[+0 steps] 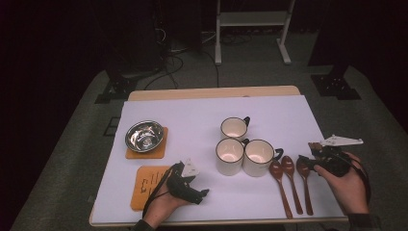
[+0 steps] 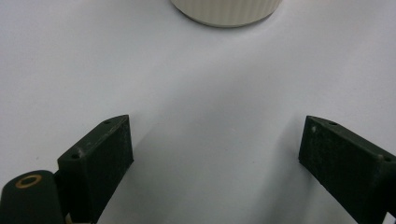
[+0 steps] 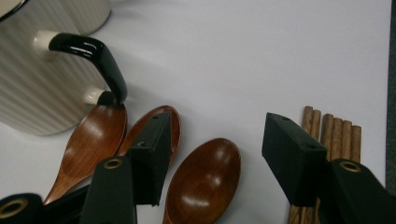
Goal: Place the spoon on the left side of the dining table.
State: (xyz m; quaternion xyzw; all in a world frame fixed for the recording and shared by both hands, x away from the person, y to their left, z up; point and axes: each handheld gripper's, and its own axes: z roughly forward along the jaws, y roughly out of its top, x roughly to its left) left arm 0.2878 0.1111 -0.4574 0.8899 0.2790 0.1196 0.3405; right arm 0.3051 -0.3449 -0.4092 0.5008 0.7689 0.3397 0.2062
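Observation:
Three cream cups with black rims and handles stand mid-table: one behind (image 1: 234, 127), two in front (image 1: 230, 155) (image 1: 259, 156). To their right lie three brown wooden spoons (image 1: 288, 168). My right gripper (image 1: 304, 162) hovers open over the rightmost spoon (image 3: 205, 179), whose bowl lies between the jaws without touching the pads. The other two spoon bowls (image 3: 95, 135) rest beside a cup's black handle (image 3: 93, 56). My left gripper (image 1: 202, 194) rests low near the front edge, open (image 2: 215, 140) with bare white table between its jaws and a cup base (image 2: 226, 11) ahead.
A steel bowl (image 1: 144, 134) sits on an orange coaster (image 1: 156, 151) at the left, with a second orange coaster (image 1: 144, 187) nearer the front. A bundle of wooden chopsticks (image 3: 331, 130) lies just right of the spoons, near the table's right edge.

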